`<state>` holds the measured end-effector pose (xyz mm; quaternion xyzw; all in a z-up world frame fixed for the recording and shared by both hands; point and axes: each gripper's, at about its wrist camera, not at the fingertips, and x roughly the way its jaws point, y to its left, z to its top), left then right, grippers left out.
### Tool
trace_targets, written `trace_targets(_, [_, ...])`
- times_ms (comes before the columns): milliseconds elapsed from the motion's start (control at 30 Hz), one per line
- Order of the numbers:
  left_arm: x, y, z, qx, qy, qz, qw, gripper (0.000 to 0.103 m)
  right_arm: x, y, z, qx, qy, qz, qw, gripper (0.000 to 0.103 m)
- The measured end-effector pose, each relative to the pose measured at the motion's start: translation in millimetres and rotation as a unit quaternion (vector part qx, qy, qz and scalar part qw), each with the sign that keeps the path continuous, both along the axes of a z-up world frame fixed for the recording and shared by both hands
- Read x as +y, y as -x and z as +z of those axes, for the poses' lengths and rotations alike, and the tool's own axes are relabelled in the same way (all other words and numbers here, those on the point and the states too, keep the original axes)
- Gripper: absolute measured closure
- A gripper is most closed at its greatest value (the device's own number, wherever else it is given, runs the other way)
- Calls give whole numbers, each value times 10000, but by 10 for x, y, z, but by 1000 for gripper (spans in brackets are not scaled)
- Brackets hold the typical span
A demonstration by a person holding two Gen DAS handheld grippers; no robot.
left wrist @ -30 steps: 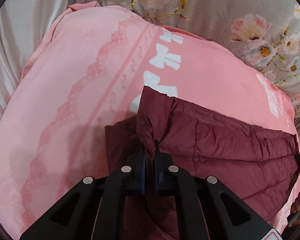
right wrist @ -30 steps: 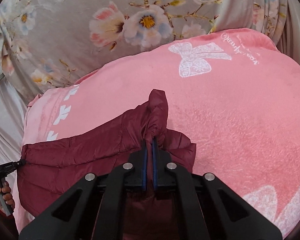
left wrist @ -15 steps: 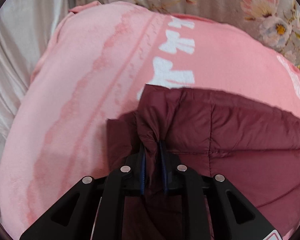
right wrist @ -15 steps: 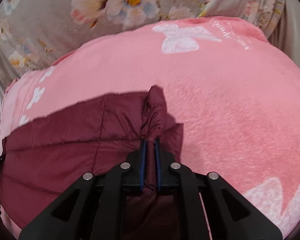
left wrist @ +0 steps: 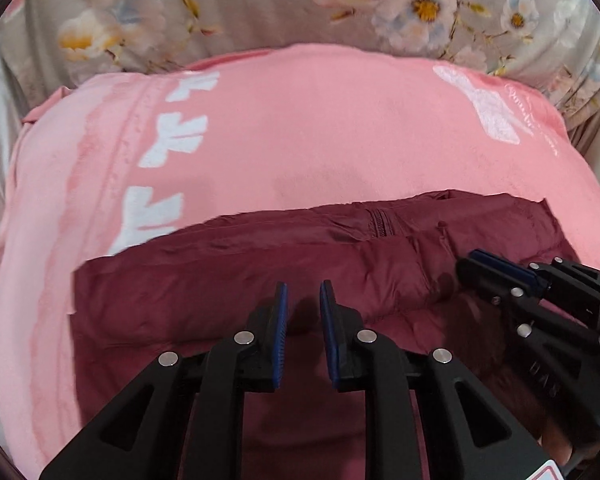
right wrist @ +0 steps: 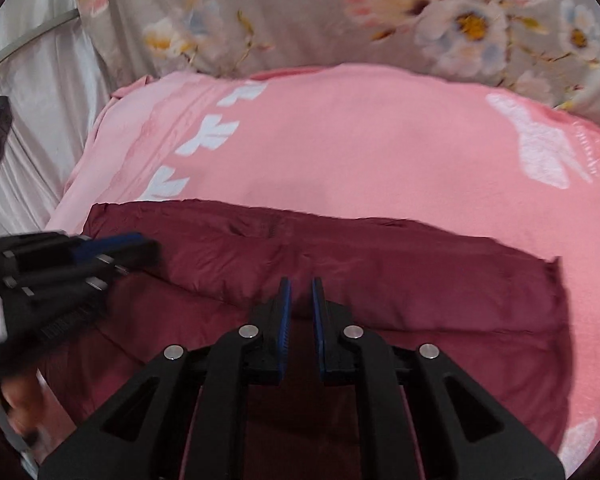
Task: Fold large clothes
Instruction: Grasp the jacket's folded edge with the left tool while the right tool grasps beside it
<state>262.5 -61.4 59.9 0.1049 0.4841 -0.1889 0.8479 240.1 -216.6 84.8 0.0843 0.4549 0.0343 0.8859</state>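
A dark red puffer jacket [left wrist: 260, 272] lies folded over on a pink blanket [left wrist: 320, 140]; it also shows in the right wrist view [right wrist: 380, 280]. Its zipper [left wrist: 380, 224] runs near the far edge. My left gripper [left wrist: 303, 296] is open and empty, just above the jacket's folded layer. My right gripper [right wrist: 299, 292] is open a little and empty, over the same fold. The right gripper also shows at the right of the left wrist view [left wrist: 496, 272]. The left gripper also shows at the left of the right wrist view [right wrist: 112, 246].
The pink blanket [right wrist: 380, 148] with white bow prints covers a bed. A grey floral sheet [left wrist: 260, 8] lies beyond it. Pale satin fabric [right wrist: 32, 92] sits at the left.
Both grippers have let go of the jacket's edge and opened. The lifted edge now lies flat, folded over the jacket. Both grippers have drawn closer together.
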Motion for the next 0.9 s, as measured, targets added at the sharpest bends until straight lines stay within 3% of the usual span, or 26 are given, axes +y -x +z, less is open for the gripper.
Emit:
trace_targets(167, [-181,-251,-224,-102,-160,161,9997,85,-84,-263,-219,238,-48,-161,9996,93])
trace_targets(367, [-191,-461,-476,-72,-18,422,9991,85,-137,-365,-436,222,-170,-361,9990,96])
trace_targets(667, [-258,-442,-590,-504,46,537,9973,85,-51,-414,-558,6,107,-424,9990,97])
trace_targets(900, [-264,-427,-607,-629,29,554,9965,85,-70,-410,-576,-38,2,-450,9990,97])
